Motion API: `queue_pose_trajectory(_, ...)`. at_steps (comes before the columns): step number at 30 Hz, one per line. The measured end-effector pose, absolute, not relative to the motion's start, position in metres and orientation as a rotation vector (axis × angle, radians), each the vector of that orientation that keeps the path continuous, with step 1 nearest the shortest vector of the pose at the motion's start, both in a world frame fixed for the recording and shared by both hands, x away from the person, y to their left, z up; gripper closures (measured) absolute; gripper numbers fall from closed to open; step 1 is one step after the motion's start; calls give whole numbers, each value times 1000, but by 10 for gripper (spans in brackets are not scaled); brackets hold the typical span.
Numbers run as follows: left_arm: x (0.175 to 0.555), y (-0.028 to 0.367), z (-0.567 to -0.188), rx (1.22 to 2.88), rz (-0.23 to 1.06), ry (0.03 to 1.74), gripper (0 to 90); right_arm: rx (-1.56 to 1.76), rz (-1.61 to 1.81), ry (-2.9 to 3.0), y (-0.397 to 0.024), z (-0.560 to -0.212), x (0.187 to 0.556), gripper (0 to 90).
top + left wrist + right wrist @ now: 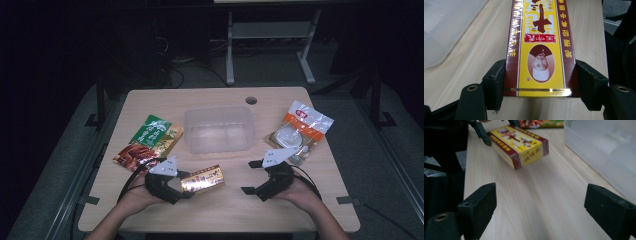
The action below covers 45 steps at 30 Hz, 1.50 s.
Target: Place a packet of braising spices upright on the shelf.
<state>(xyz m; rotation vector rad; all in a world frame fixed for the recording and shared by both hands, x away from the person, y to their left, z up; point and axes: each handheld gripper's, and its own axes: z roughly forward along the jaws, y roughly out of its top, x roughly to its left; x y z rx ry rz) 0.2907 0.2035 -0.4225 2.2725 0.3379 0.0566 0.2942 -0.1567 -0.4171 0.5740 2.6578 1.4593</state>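
Half yellow box (540, 47) btwn left tool (540, 82) jaws.

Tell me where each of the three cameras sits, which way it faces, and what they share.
High view: above the person's side, looking forward and down at the table; both forearms, left gripper and right gripper show.
Left gripper view: rides the left gripper, looking along its jaws, closed on the yellow box.
Right gripper view: rides the right gripper, jaws apart, facing across the tabletop toward that box.
Shared: the box and the clear plastic bin appear in all three.
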Motion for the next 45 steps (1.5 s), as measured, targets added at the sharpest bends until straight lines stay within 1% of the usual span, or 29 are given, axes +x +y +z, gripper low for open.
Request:
queue_pose_trajectory(6,288,207,-416,2258,83,338,318,461,1486,2684,-137,-409,304,98)
queue_pose_trajectory(18,289,213,-414,2244,90,355,318,265,1517,2726,-101,-392,320,61)
queue_pose_trajectory(22,290,214,-413,2241,91,338,319,237,1591,2734,-95,-393,326,58)
queue_pose_trajectory(27,289,212,-413,2244,69,307,318,198,1600,2772,-93,-397,325,39)
queue_pose_trajectory(32,287,210,-411,2227,57,271,319,167,1566,2799,-94,-397,323,66)
queue_pose_trajectory(37,284,208,-409,2210,36,249,319,159,1554,2834,-88,-400,321,70)
queue_pose_trajectory(39,283,207,-408,2204,29,238,319,156,1563,2840,-87,-401,321,125)
queue_pose_trajectory(45,283,207,-407,2179,14,222,319,128,1553,2847,-86,-403,320,162)
